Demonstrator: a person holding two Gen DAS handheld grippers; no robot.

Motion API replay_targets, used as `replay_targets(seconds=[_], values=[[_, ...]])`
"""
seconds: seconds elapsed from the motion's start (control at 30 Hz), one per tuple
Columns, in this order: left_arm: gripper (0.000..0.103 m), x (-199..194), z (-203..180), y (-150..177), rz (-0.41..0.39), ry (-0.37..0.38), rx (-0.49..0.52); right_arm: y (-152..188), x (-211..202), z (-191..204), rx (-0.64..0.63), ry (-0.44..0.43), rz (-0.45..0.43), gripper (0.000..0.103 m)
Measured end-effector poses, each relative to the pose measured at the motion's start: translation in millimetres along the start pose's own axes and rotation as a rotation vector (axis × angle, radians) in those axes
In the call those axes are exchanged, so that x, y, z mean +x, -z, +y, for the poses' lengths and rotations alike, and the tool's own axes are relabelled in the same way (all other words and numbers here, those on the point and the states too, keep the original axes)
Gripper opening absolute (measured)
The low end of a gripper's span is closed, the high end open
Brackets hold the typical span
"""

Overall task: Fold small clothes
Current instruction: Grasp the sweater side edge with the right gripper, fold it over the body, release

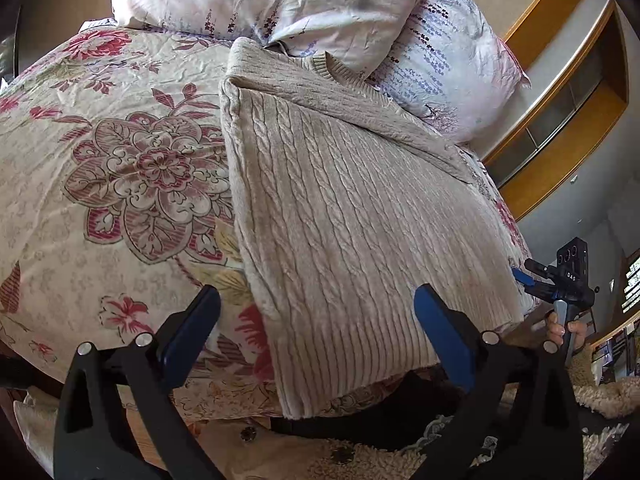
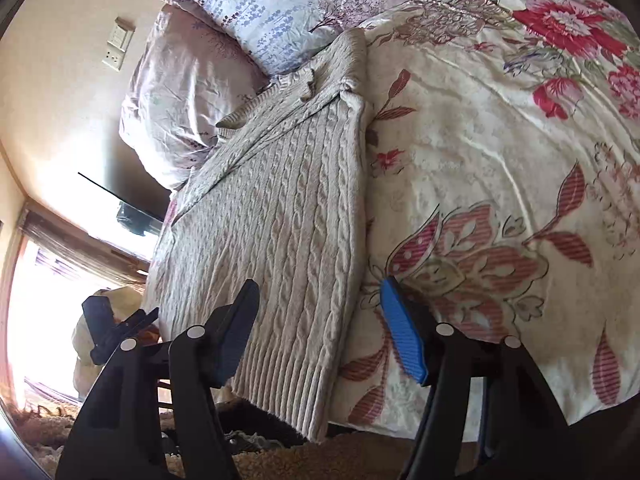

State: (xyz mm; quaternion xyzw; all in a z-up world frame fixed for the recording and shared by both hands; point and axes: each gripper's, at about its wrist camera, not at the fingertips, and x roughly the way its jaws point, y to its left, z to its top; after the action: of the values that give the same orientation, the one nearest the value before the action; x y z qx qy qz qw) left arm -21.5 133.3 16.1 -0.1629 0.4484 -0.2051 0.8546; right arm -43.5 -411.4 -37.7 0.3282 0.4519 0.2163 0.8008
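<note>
Both tongs (image 1: 316, 336) (image 2: 320, 328) gape over sweater (image 1: 352, 216) on floral bedspread (image 1: 120, 152).

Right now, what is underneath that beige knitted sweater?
The sweater lies on a floral bedspread, its collar end against the pillows. Its ribbed hem overhangs the bed's edge. Whatever lies directly beneath the knit is covered.

We note the sweater (image 1: 344, 216) lying lengthwise on the bed (image 1: 100, 168), hem hanging over the near edge, collar touching the pillows (image 1: 280, 4) stacked at the far end. Left tongs (image 1: 316, 336) straddle the hem's left corner; right tongs (image 2: 320, 328) straddle its right corner.
</note>
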Motion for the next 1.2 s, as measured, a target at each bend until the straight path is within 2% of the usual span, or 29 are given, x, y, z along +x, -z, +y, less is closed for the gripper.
replay_targets(seconds=[0.03, 0.1, 0.17, 0.23, 0.3, 0.33, 0.4, 0.5, 0.6, 0.7, 0.83, 0.93, 1.07, 1.2], values=[[0.089, -1, 0, 2, 0.0, 0.017, -0.007, 4, 1, -1, 0.008, -0.034, 0.01, 0.059], [0.074, -1, 0, 7, 0.003, 0.065, -0.039, 10, 3, 0, 0.005, -0.067, 0.022, 0.046], [0.069, -1, 2, 9, -0.004, 0.088, -0.073, 16, 5, 1, 0.001, -0.101, 0.031, 0.041], [0.057, 0, 5, 10, 0.005, 0.104, -0.103, 18, 8, 2, 0.01, -0.143, 0.046, 0.037], [0.042, 4, 6, 11, 0.022, 0.122, -0.128, 18, 11, 5, -0.005, -0.145, 0.051, 0.034], [0.038, 6, 7, 11, 0.03, 0.117, -0.131, 18, 12, 6, -0.011, -0.149, 0.052, 0.033], [0.024, 8, 6, 10, 0.038, 0.095, -0.131, 17, 14, 9, -0.022, -0.149, 0.047, 0.018], [0.011, 14, 8, 4, 0.054, 0.068, -0.131, 12, 17, 11, -0.038, -0.138, 0.029, 0.01], [0.009, 18, 6, -7, 0.045, 0.061, -0.106, 0, 15, 15, -0.052, -0.153, -0.016, 0.009], [0.008, 12, 0, -29, -0.016, 0.067, -0.069, -21, 12, 24, -0.065, -0.177, -0.073, 0.008], [0.008, 7, -2, -76, -0.124, 0.072, -0.051, -61, 10, 41, -0.074, -0.194, -0.157, 0.008], [0.008, 18, 4, -117, -0.173, 0.069, -0.093, -97, 16, 43, -0.037, -0.175, -0.229, 0.008], [0.008, 59, 19, -157, -0.153, 0.011, -0.169, -133, 38, 21, 0.107, -0.111, -0.284, 0.008], [0.008, 100, 37, -172, -0.083, -0.021, -0.238, -148, 73, -4, 0.214, -0.034, -0.23, 0.009]])
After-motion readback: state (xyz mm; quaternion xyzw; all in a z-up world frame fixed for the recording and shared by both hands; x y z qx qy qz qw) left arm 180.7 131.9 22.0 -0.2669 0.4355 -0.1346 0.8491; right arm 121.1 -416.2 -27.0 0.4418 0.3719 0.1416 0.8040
